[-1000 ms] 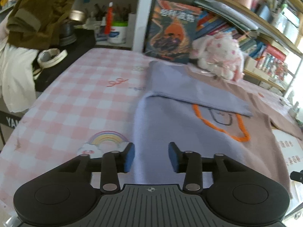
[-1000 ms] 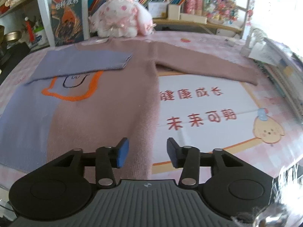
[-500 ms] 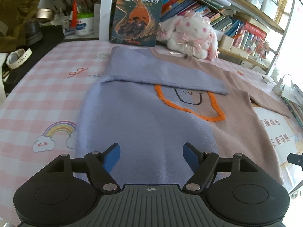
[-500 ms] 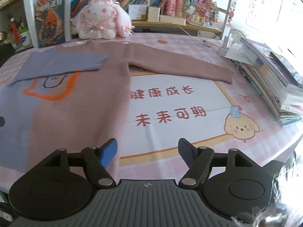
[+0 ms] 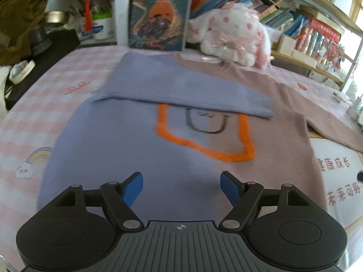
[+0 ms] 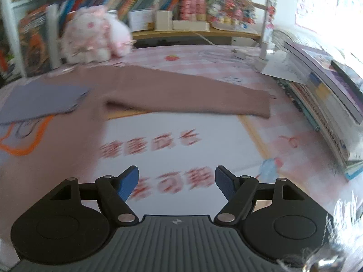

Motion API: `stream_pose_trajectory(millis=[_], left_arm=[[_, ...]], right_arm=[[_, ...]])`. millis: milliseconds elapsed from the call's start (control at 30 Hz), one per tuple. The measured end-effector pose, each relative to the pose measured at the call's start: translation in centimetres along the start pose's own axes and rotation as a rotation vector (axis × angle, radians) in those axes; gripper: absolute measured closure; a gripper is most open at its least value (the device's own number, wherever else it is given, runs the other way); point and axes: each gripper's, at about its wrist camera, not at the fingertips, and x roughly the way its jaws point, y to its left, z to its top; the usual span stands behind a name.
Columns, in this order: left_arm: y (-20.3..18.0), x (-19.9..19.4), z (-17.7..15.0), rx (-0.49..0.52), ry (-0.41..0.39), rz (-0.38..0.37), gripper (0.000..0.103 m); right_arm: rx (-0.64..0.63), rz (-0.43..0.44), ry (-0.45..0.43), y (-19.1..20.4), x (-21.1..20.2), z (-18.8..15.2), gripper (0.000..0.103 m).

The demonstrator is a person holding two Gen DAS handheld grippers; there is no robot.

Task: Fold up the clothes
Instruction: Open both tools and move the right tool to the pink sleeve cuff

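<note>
Sweater (image 5: 140,158) lying flat on worktop (image 5: 45,104); blue sleeve (image 5: 181,90) folded across chest, pink sleeve (image 6: 192,95) lying unfolded. Left tongs (image 5: 181,188), right tongs (image 6: 177,182) hovering spread, gripping nothing. Most folding remaining.

Pink-and-white checked tablecloth (image 5: 56,86) covers the table, with a little rainbow-and-cloud print (image 5: 34,161) near one edge. A white mat with red Chinese lettering (image 6: 204,136) lies on it. At the back – a fluffy white plush bunny with pink spots (image 5: 233,34) sits just beside a dark upright book with an orange cover figure (image 5: 160,13). A stack of books and notebooks (image 6: 324,95) lies at the table's edge, blurry.
</note>
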Motion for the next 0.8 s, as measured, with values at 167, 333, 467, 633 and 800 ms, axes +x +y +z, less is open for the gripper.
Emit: stream_pose_trajectory(millis=[167,333,467,633,800], left_arm=[[-4.0,0.8,0.0,-0.016,0.030,0.070,0.023],[-6.8,0.5,-0.5,-0.037,0.058,0.158,0.017],[-8.3,0.0,-1.0,-0.025,0.091,0.202,0.017],[-9.6,-0.4,-1.1,-0.010,0.129,0.233,0.017],[-10.3,-0.8,-1.0,-0.003,0.145,0.272,0.017]], right_arm=[[0.046,-0.001,-0.004,-5.6,3.2,2.7,0.030],[0.026,0.022,0.009,-9.4,5.6,4.8,0.030],[0.037,0.041,0.006,-11.6,7.1,6.1,0.030],[0.076,0.076,0.026,-13.1,9.0,6.9,0.031],[0.128,0.139,0.008,-13.4,9.9,7.2,0.034]])
